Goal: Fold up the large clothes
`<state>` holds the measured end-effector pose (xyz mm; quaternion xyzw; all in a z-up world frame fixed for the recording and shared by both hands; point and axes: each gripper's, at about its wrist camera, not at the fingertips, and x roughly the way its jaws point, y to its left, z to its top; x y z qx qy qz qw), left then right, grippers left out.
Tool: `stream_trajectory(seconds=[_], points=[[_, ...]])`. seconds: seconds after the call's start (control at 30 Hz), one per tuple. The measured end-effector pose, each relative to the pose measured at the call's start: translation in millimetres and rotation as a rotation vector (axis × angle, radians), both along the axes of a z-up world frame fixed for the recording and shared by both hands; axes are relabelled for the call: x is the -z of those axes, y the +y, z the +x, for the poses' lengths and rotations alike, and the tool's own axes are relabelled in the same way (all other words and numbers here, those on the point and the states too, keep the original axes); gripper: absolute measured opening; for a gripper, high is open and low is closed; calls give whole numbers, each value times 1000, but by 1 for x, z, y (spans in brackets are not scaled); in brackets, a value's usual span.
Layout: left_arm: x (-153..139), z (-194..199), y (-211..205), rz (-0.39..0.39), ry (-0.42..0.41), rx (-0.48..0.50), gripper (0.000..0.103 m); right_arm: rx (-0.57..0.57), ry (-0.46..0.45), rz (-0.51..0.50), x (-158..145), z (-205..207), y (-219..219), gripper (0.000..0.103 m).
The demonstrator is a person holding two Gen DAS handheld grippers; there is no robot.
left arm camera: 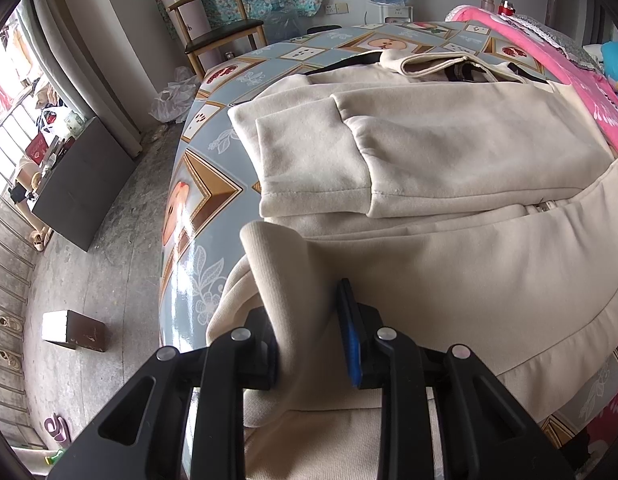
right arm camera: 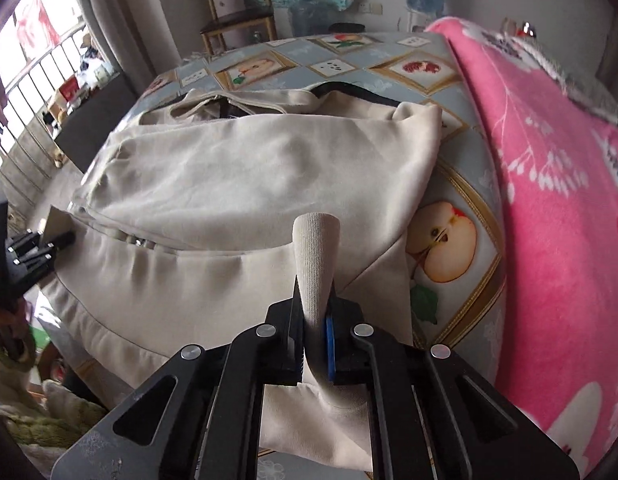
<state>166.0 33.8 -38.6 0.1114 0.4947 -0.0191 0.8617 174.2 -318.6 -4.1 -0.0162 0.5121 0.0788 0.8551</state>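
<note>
Fruit-patterned tablecloth (left arm camera: pixel 213 184) carries the beige jacket (left arm camera: pixel 429 152), sleeves folded across its middle. Left gripper (left arm camera: pixel 309 344) pinches the near-left ribbed hem; right gripper (right arm camera: pixel 315 336) is clamped on the near-right hem.

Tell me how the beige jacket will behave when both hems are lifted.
Probably floppy: the beige jacket bunches where the right gripper pinches its ribbed hem. Likely sags between grips, since the left gripper holds the other corner. Thick fleece-like cloth suggests moderate weight.
</note>
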Motion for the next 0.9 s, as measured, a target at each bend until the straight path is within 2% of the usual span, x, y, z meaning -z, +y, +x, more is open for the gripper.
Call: stream_trajectory(seconds=[0.17, 0.4, 0.9], points=[[0, 0, 0, -3, 1, -1, 24, 36, -28, -209, 18, 1, 17, 8], [0, 0, 1, -2, 1, 0, 24, 92, -93, -214, 11, -6, 20, 7], [1, 1, 0, 2, 1, 6, 24, 122, -100, -347, 35, -3, 36, 8]])
